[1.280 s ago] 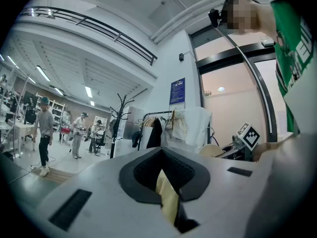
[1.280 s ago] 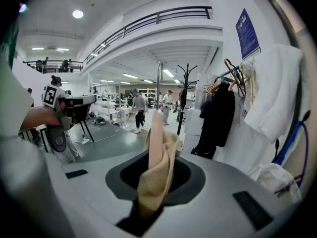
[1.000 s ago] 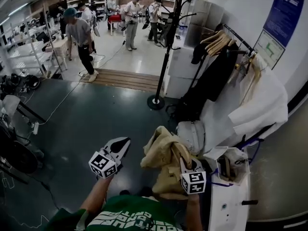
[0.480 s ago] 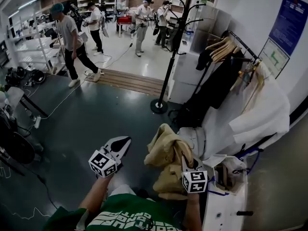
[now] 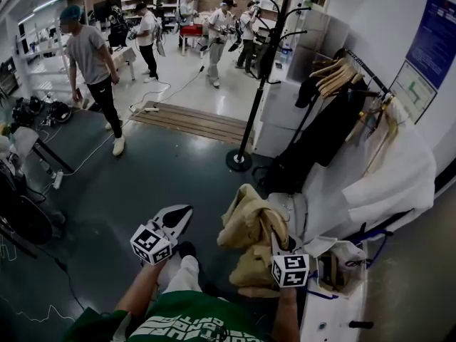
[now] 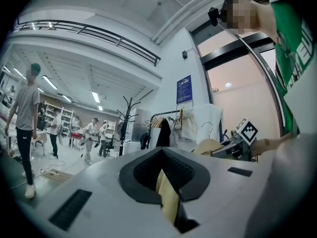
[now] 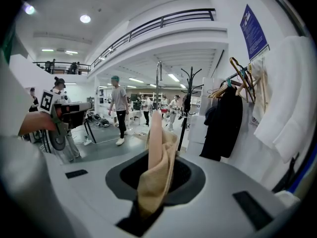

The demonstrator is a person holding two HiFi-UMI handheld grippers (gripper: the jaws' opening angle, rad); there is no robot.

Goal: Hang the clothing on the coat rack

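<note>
The right gripper [image 5: 279, 244] has its jaws clenched on a tan garment [image 5: 246, 226]. The cloth bunches up out of the slot between them and drapes over and ahead of their tips. To its left, the left gripper [image 5: 182, 212] has its jaws drawn together, clear of the cloth. A pale yellow strip [image 6: 166, 197] sits in their seam, too unclear to name. The black coat rack [image 5: 258, 77] stands well ahead of both pairs of jaws, apart from the garment.
</note>
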